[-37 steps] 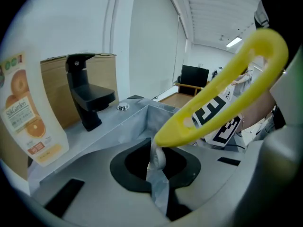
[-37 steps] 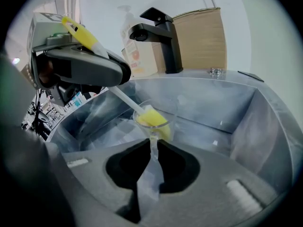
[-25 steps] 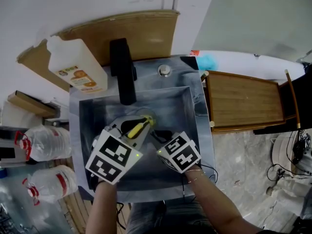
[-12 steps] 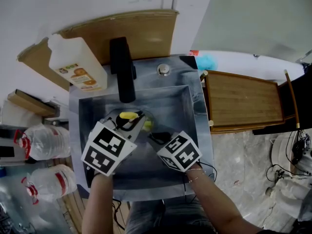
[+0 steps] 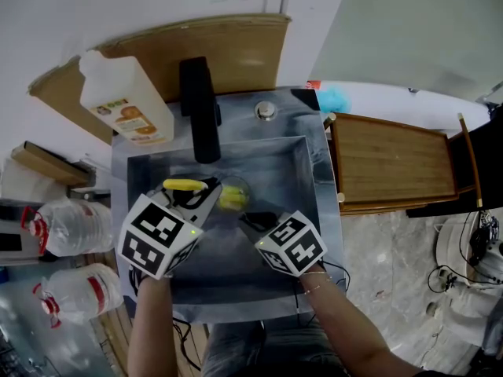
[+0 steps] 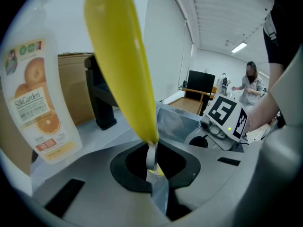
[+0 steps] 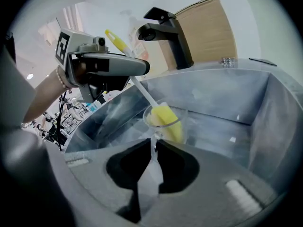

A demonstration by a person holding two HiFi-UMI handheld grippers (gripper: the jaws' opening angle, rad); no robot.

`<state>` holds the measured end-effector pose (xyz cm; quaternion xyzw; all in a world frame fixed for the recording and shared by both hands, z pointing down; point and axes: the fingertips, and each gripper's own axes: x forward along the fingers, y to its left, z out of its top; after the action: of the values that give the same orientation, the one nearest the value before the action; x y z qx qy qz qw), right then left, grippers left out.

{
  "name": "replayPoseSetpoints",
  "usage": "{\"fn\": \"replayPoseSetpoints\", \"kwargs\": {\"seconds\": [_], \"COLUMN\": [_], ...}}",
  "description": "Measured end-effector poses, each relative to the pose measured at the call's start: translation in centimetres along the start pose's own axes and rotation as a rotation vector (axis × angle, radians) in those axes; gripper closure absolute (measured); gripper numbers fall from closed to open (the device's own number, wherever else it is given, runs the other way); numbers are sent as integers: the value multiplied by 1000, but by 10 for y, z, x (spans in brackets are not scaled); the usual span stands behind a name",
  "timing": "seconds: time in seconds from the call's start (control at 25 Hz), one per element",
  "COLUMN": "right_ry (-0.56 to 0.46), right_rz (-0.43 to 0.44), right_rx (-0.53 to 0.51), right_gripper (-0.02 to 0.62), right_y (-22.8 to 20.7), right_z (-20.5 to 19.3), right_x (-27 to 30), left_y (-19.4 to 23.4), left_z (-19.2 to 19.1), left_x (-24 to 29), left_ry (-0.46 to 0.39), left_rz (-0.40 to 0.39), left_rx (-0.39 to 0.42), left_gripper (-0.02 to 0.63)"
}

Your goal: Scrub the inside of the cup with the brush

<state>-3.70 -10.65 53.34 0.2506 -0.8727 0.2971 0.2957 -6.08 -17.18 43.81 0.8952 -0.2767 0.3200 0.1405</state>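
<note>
Head view: in the sink [image 5: 292, 171], the 2 grippers meet at the clear cup [image 5: 233, 195], the left gripper [image 5: 206, 198] beside the right gripper [image 5: 248, 221].

Left gripper view: the jaws are nearly together, clamped on the brush [image 6: 124, 65] just below its yellow handle.

Right gripper view: the jaws pinch the cup's near edge. The brush's yellow sponge head sits inside the cup, with the black faucet [image 7: 169, 32] behind.

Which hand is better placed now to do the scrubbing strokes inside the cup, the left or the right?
Left. The left tongs are shut on the brush, whose yellow sponge head sits inside the cup. The right tongs grip the cup's rim, steadying it in the sink.
</note>
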Motion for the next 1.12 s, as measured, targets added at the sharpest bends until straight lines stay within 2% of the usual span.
{"fn": "replayPoseSetpoints", "kwargs": {"seconds": [0.52,0.88,1.12], "right_ry": [-5,6,19], "right_rz": [-10,8,27], "right_rx": [-2,8,-19], "right_gripper": [552,548,549], "right_y": [-1,1,7], "right_z": [-1,-2,-3], "right_x": [-1,0,1], "left_y": [-14,-37,-43], "left_z": [-15,-22,-19], "left_x": [-16,-22,-22], "left_ry": [-48,5,51], "left_rz": [-28,-48,-33], "left_rx": [-36,28,52], "left_gripper": [568,568,568]}}
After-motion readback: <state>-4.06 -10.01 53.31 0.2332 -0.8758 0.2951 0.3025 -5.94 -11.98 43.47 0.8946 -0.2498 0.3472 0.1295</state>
